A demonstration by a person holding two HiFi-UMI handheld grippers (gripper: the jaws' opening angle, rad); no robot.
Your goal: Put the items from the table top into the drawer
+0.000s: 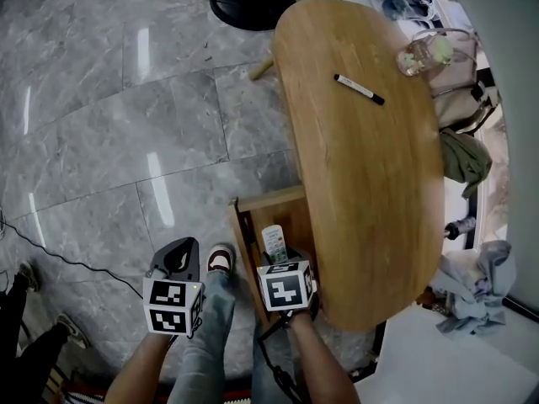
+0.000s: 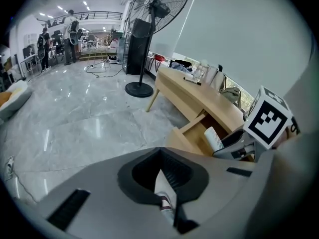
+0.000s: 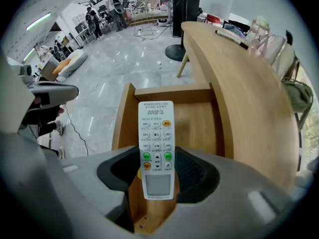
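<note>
**Inspector A:** The remote control (image 3: 156, 143) is found clamped at its screen end between the jaws of the right gripper (image 3: 158, 178). It is held over the open drawer (image 3: 123, 126) and has not yet been set down.

**Inspector B:** One hazard is noted. Only one end is gripped, on smooth plastic, so a slip is judged possible. If it were released from a height, the remote control could strike the drawer's wall and be thrown out onto the floor.

**Inspector A:** The drawer is seen partly tucked under the edge of the worktop (image 1: 370, 192). A knock of the gripper against that edge is to be guarded against.

**Inspector B:** The left gripper (image 2: 164, 183) is recorded with its jaws together and nothing in them, held off to the side over the floor. A marker (image 1: 359, 89) and a clear glass container (image 1: 425, 53) lie on the worktop, well apart from the drawer. The container could be tipped if it is clipped during a long reach.
</note>
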